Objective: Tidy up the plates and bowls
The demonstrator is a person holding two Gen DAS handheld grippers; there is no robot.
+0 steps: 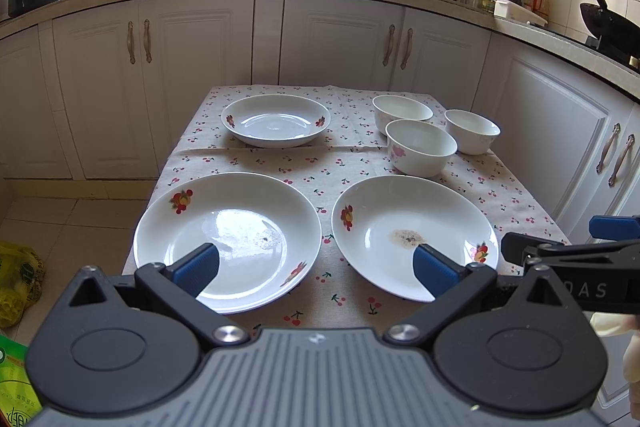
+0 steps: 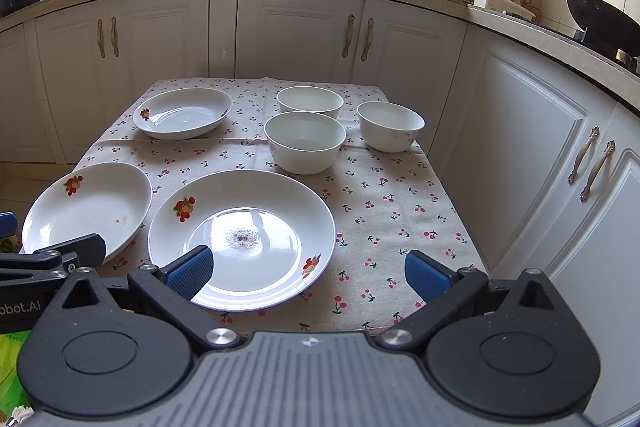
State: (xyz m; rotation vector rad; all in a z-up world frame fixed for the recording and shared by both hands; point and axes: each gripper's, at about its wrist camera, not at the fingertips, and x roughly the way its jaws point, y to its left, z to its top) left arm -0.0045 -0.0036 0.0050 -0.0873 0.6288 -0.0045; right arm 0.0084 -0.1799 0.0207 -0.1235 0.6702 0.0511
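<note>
- Plates and bowls, six in all, sit on a small table (image 2: 400, 211) covered by a cherry-print tablecloth (image 1: 320, 167); the table stands in front of white kitchen cabinets (image 2: 296, 31).
- Taking the table as the landmark, the near-left plate (image 1: 228, 239) lies at its near left corner, white with fruit decals and a small dark speck in its well.
- The near-right plate (image 1: 412, 227) lies just beside it toward the table's near right, apart from it, with a brownish residue patch at its centre.
- The far plate (image 1: 276, 121), a little deeper, rests at the table's far left.
- Three white bowls cluster at the table's far right: the pink-flowered bowl (image 1: 420, 147) nearest, the back bowl (image 1: 402, 109) behind it, and the right-hand bowl (image 1: 472, 131) closest to the table's right edge.
- The left gripper (image 1: 316, 267) hovers over the table's near edge, its blue pads spread wide, one pad showing in front of each near plate, holding nothing.
- The right gripper (image 2: 308, 273) hovers over the table's near right side, jaws wide apart and empty, its left pad in front of the residue-marked plate.
</note>
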